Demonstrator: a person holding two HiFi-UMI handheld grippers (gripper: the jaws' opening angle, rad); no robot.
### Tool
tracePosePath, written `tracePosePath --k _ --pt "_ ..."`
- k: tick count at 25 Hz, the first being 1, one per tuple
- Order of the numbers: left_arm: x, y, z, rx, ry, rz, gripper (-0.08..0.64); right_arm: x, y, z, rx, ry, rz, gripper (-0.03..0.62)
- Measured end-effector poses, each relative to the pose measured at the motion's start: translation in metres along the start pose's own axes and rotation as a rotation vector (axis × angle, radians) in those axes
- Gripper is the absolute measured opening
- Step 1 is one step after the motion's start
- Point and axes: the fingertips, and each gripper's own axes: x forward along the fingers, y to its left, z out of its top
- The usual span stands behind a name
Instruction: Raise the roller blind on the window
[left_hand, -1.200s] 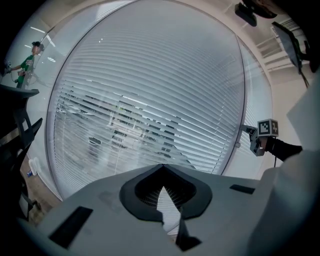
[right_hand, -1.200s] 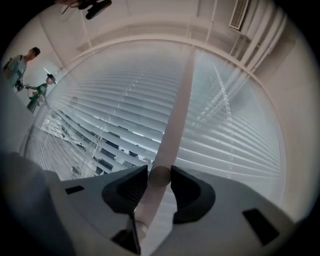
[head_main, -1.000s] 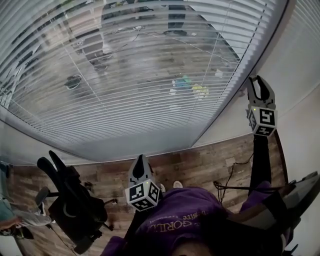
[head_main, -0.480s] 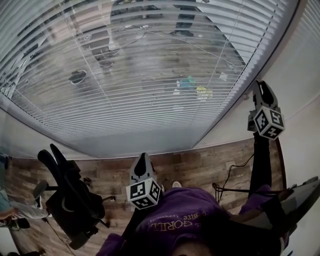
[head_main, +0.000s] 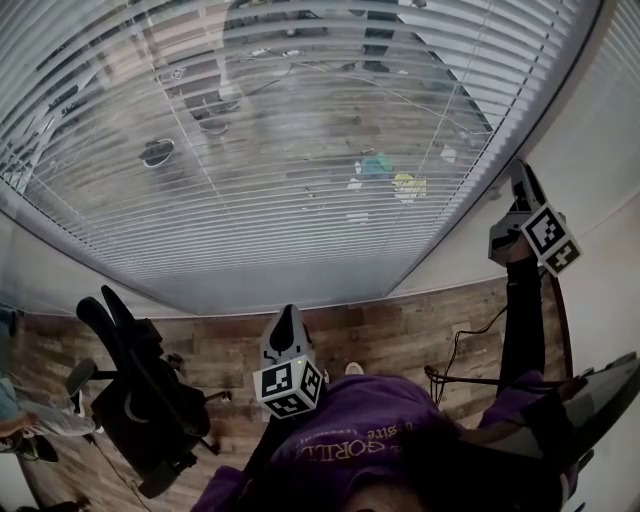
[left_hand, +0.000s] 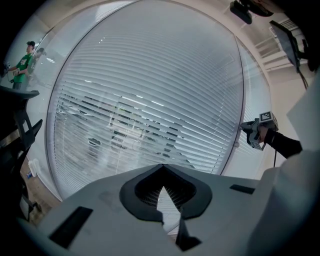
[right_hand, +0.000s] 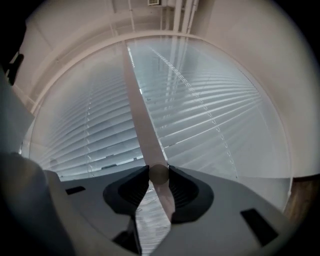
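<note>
So the slatted blind (head_main: 300, 150) is all the way down over the window. Up at its right edge, the right hand-held gripper (head_main: 522, 172) has just been closing its jaws and is pinched on the pale wand (right_hand: 140, 115) running up from between them. Lower down, the left hand-held gripper (head_main: 286, 318) points at the slats, jaws together, nothing in them.
</note>
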Motion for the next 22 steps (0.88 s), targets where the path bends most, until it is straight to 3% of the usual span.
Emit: tracePosePath --k 5,9,12,18,22 --pt "0.0 0.001 0.001 0.002 0.001 -0.001 0.002 0.001 -0.002 0.0 0.15 -0.003 0.004 0.124" --pt "0.001 0.0 0.001 0.004 0.001 -0.007 0.002 0.001 -0.001 0.001 0.126 -0.009 0.01 0.124" --pt "0.0 0.001 0.001 0.006 0.002 -0.006 0.002 -0.001 0.002 0.001 -0.039 -0.028 0.021 0.124" --pt "0.002 0.002 0.002 0.01 0.002 -0.007 0.002 -0.003 0.008 -0.006 -0.575 -0.006 0.035 0.126" --pt "0.003 -0.001 0.002 0.012 0.004 -0.013 0.002 -0.001 0.009 -0.009 -0.802 0.034 0.021 0.126"
